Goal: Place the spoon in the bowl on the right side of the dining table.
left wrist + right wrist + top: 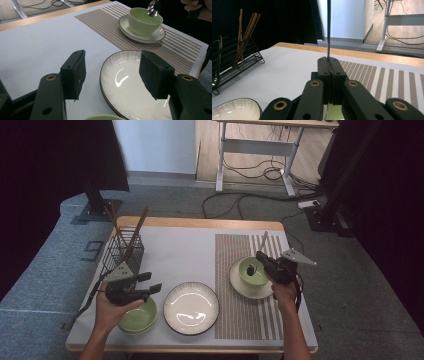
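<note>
My right gripper [262, 262] held the spoon [153, 7] tight, its jaws pinched on the thin handle. The spoon stood almost straight up and down, handle high, its round end just over the cup [252, 271]. So the cup lay right under it, and I judged the next move was straight down. My left gripper [148, 283] was wide and held nothing, far from the cup, over the green bowl [138, 316].

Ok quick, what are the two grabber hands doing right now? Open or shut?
Left gripper: open, nothing between its jaws, above the white plate.
Right gripper: shut on the spoon, over the green cup.
</note>
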The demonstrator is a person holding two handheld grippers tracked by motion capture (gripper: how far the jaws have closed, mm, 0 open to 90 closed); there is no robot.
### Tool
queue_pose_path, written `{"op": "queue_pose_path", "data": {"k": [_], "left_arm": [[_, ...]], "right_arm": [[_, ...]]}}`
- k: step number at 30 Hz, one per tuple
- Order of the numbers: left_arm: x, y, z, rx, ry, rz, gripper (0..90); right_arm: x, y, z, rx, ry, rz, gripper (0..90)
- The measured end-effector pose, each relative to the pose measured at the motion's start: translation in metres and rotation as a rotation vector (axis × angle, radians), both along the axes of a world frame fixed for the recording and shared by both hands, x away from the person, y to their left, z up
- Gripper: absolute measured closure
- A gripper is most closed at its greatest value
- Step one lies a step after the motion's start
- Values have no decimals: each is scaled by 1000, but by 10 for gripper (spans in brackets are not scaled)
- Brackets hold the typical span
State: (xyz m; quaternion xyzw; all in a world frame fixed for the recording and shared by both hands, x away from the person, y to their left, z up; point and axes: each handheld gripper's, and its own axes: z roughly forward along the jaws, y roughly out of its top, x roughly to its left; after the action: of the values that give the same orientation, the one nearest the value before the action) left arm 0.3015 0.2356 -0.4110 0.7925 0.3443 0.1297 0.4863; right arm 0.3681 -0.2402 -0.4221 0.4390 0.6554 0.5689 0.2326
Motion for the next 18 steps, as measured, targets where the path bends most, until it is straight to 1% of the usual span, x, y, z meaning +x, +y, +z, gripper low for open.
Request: {"op": "queue_pose_path", "data": {"k": [4,10,14,16,18], "left_arm": [[0,0,0,-1,-1,-3,384],[1,2,-1,-16,-14,6,389],[0,2,-1,-12,-14,8,388],[1,2,-1,-16,-11,4,388],[1,1,-2,-17,-7,-1,388]], "right_arm": [[1,-3,-3,0,8,-8,894],[4,-8,-10,-8,28,-31,894],[5,-11,-14,-8,39,-42,894],[5,-12,-16,-14,51,-44,894],[6,-11,-16,-16,51,-43,894]]}}
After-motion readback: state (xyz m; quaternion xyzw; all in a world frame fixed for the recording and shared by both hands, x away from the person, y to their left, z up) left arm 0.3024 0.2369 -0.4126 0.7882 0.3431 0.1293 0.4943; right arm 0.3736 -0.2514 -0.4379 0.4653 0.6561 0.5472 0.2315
